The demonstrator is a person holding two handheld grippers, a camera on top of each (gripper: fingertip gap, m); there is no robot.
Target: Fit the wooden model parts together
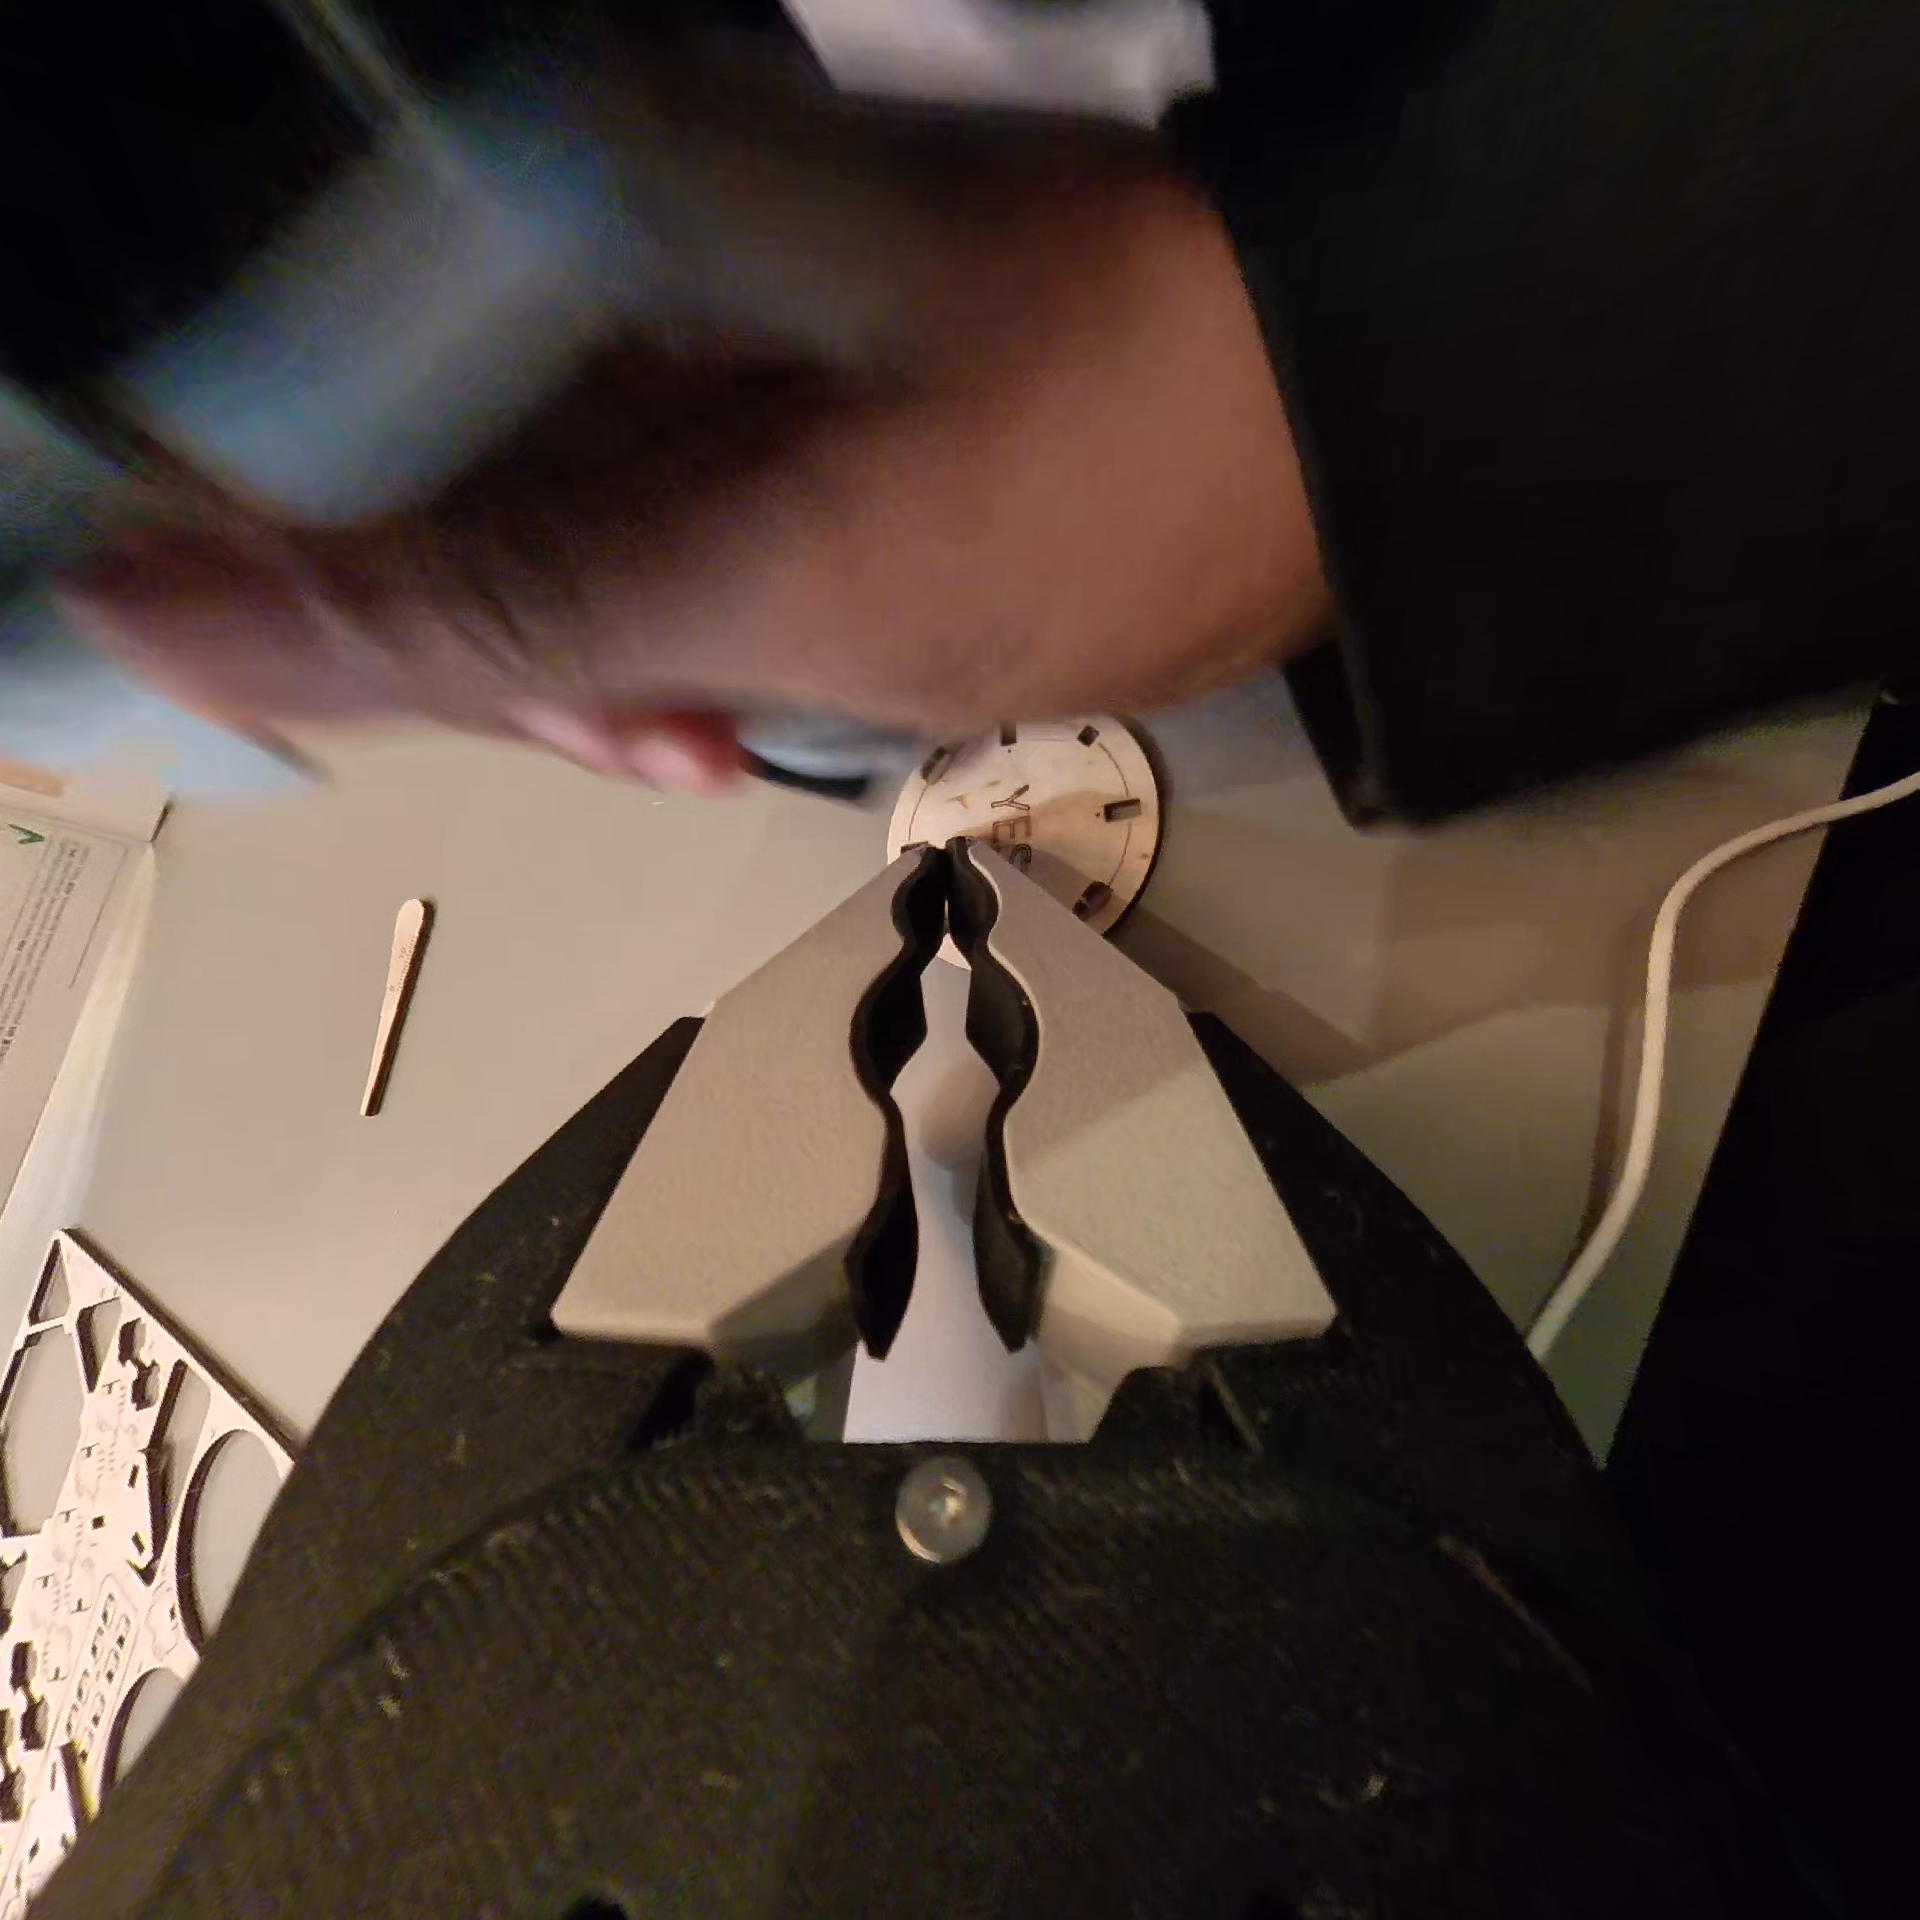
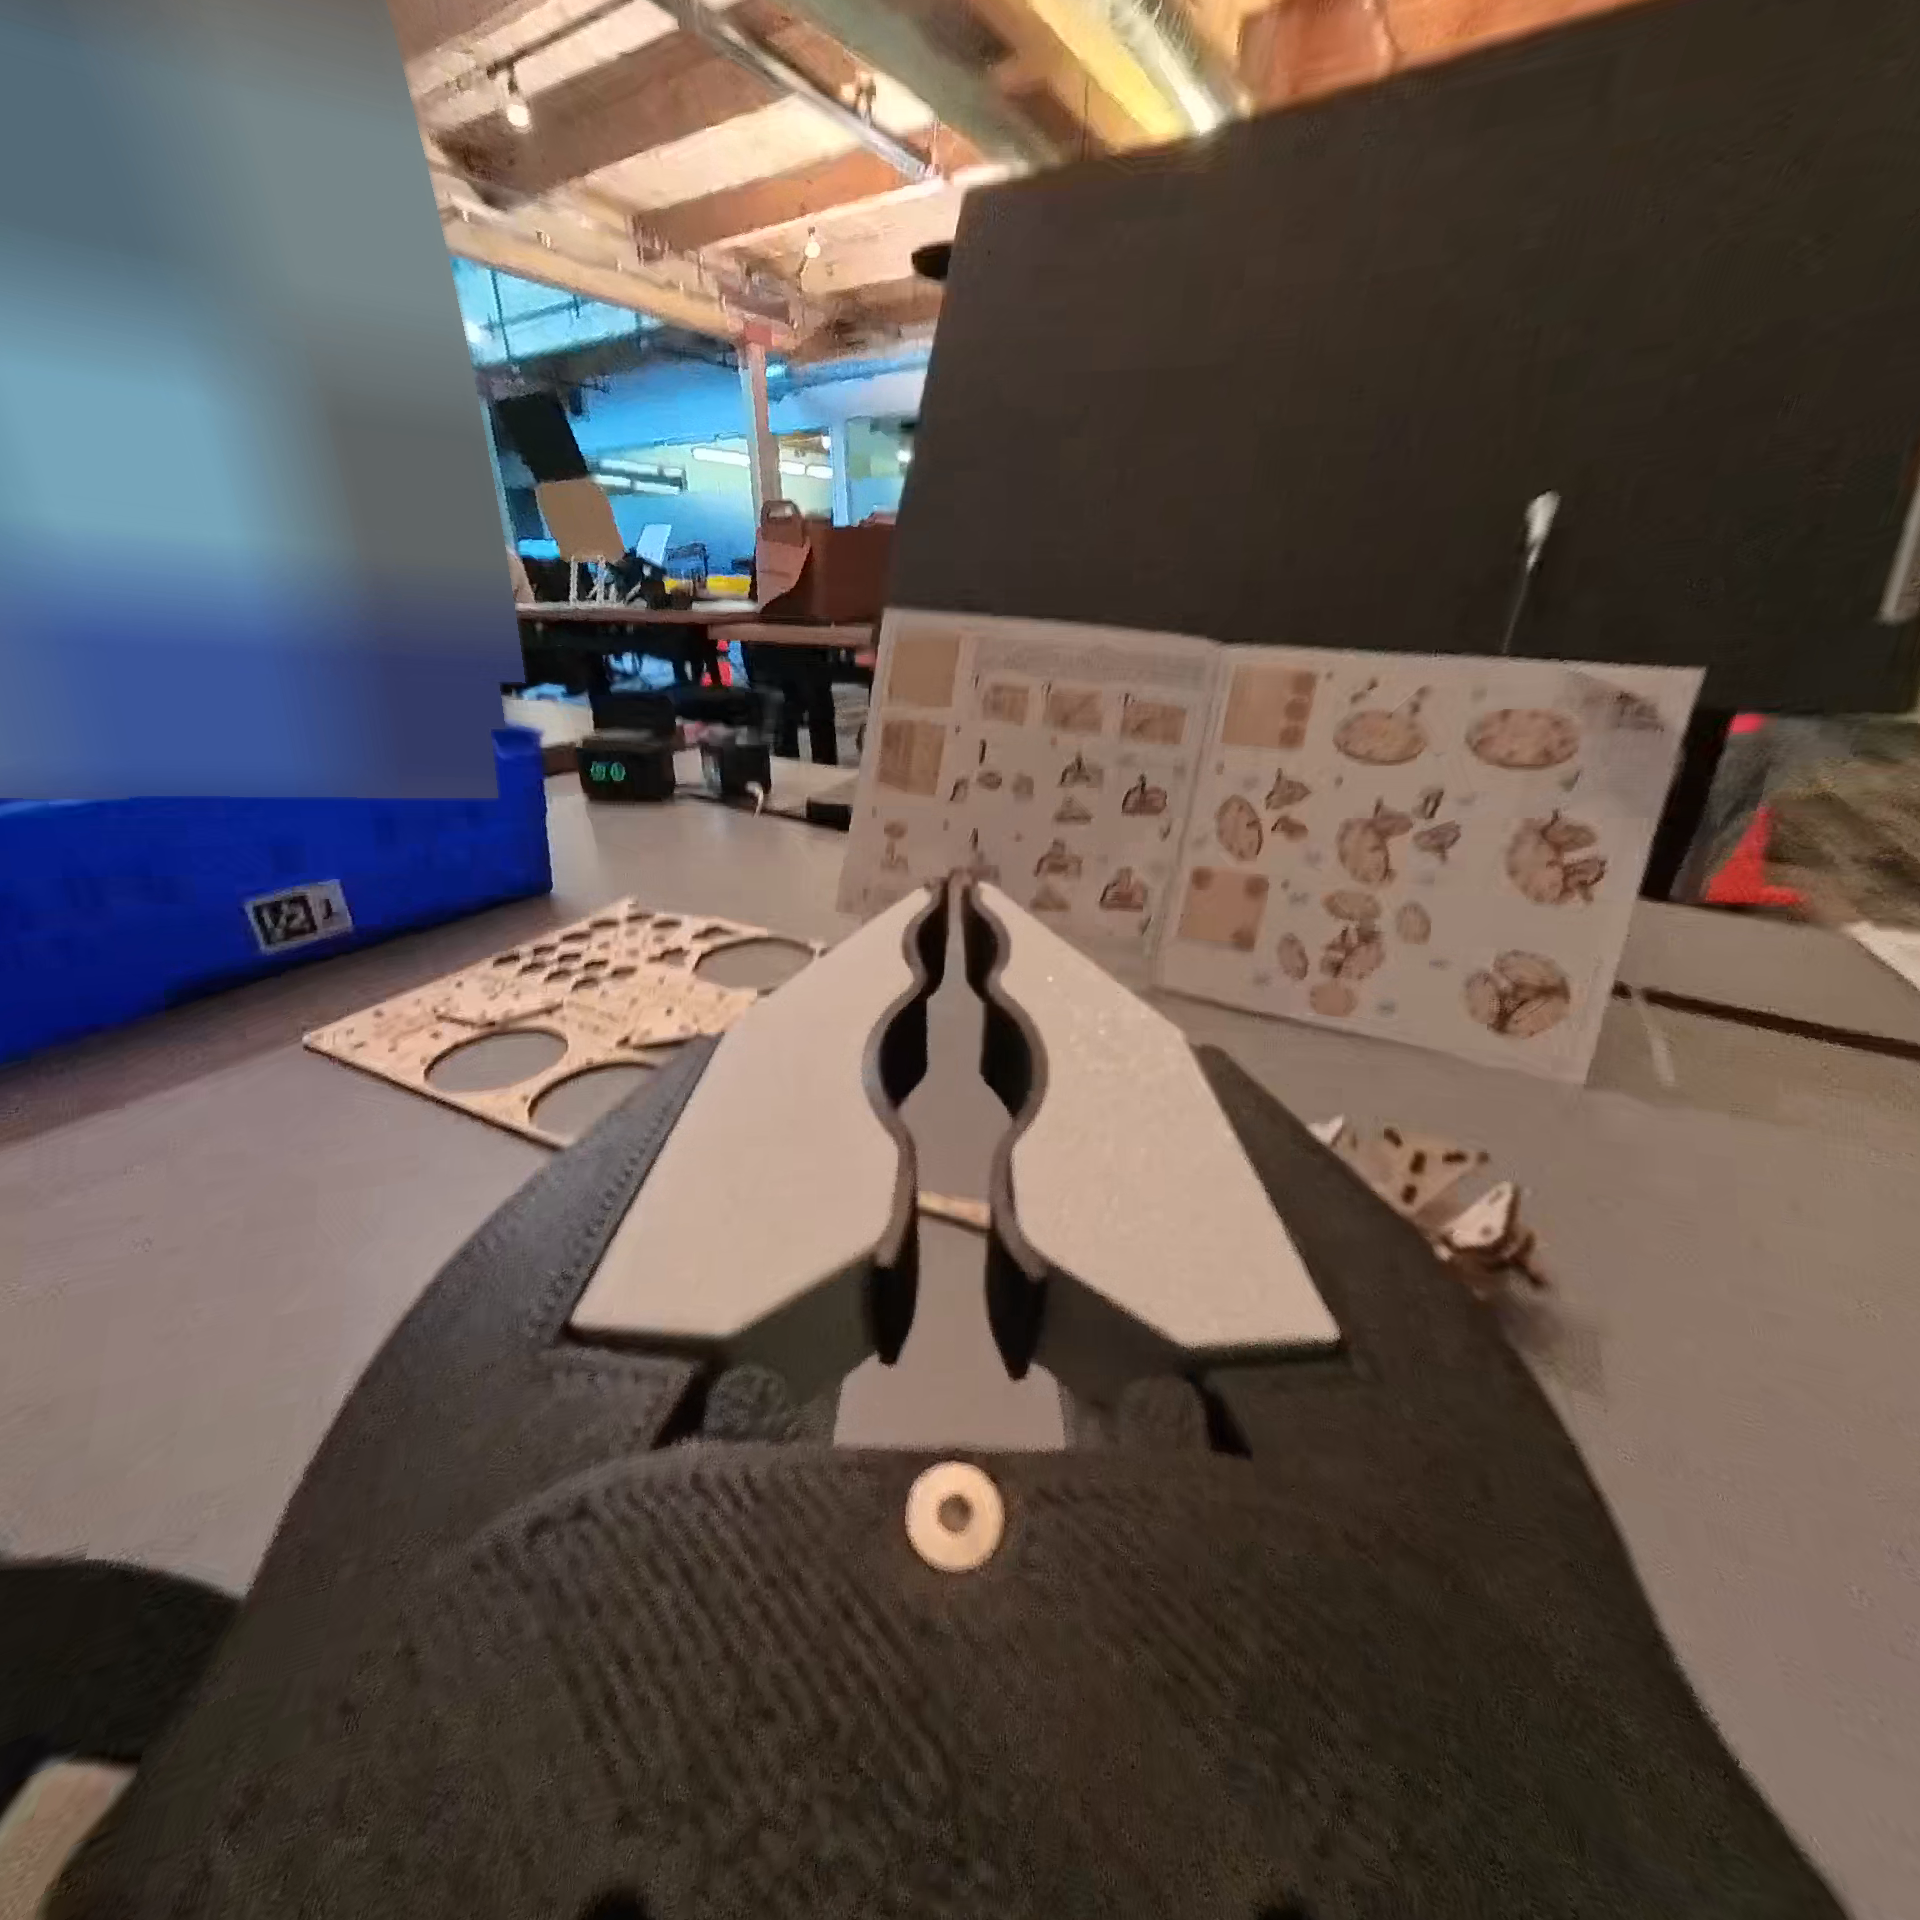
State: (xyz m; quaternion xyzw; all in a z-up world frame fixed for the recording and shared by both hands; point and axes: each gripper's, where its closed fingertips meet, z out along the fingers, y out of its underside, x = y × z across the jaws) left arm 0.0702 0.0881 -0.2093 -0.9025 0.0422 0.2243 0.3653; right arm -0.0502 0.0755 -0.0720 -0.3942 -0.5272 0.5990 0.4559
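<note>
Slotted wooden disc [image 1: 1049,800] lies on the worktop [image 1: 582,935]. Your left gripper [image 1: 951,850] is closed, its tips over the disc's near edge; I cannot tell whether they touch it. A blurred hand [image 1: 779,468] is above.

Only the right view shows your right gripper [image 2: 956,883], closed on nothing, and the instruction sheet [image 2: 1351,831] beyond it.

The left wrist view is dim and warm-toned, with deep black shadow filling its right side and upper corners; a person's hand [image 1: 727,468] across the upper half is heavily motion-blurred. The right wrist view is brighter, lit by ceiling lamps at upper left, yet soft throughout: the open printed instruction booklet [image 2: 1299,831] is smeared. Straight lines bow toward the frame edges.
</note>
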